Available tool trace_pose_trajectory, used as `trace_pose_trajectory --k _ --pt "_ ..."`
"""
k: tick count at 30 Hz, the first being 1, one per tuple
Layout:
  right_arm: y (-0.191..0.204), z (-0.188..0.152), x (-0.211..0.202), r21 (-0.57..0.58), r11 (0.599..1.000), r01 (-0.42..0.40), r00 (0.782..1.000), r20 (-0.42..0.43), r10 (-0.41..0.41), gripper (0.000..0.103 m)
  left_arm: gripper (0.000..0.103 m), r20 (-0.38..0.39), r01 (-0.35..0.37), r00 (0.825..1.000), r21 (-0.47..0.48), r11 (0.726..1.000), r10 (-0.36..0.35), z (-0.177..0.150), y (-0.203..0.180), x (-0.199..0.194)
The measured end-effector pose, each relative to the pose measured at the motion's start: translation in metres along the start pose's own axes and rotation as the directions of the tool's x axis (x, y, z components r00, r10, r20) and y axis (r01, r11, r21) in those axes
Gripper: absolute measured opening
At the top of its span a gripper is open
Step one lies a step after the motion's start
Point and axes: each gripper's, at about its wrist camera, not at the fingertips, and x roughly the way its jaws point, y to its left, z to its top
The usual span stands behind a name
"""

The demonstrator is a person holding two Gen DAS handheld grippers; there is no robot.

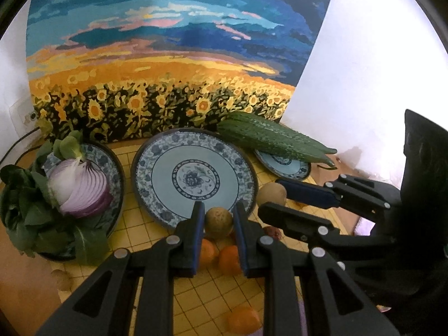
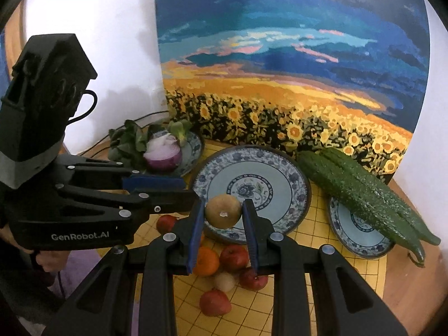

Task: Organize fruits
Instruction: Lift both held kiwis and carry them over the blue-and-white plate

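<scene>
My left gripper (image 1: 219, 210) is shut on a round brown fruit (image 1: 218, 221), held just above the near rim of the empty blue-patterned middle plate (image 1: 168, 173). My right gripper (image 2: 223, 204) is shut on a second round brown fruit (image 2: 223, 211) over the same plate's (image 2: 280, 173) near edge. In the left wrist view the right gripper (image 1: 270, 196) comes in from the right with its fruit (image 1: 272, 193). The left gripper (image 2: 190, 189) enters the right wrist view from the left; its fruit is hidden there. Loose oranges (image 2: 206, 260) and red apples (image 2: 234, 257) lie below the fingers.
The left plate (image 1: 119, 173) carries a halved red onion (image 1: 81, 190) and leafy greens (image 1: 25, 210). Long green gourds (image 2: 361, 196) rest across the small right plate (image 2: 364, 247). A sunflower painting (image 1: 168, 56) stands behind, on the yellow checked mat (image 1: 201, 288). A hand (image 2: 50, 260) holds the left gripper.
</scene>
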Motion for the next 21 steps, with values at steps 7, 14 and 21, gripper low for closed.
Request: trace_pose_trajectory --k 7,14,21 --pt "-0.011 0.003 0.019 0.018 1.0 -0.005 0.999 -0.04 0.006 0.029 0.022 -0.037 -0.001 0.999 -0.008 1.0 0.0 0.002 0.003 0.022" --pt "-0.021 0.0 0.042 0.033 0.999 -0.014 0.995 -0.094 0.017 0.029 0.022 -0.072 -0.016 0.997 -0.036 0.999 0.013 0.002 0.011 0.045" --pt "-0.036 -0.004 0.068 0.05 0.998 -0.029 0.99 -0.138 0.036 0.029 0.022 -0.098 -0.015 0.995 -0.076 0.997 0.007 0.0 0.021 0.069"
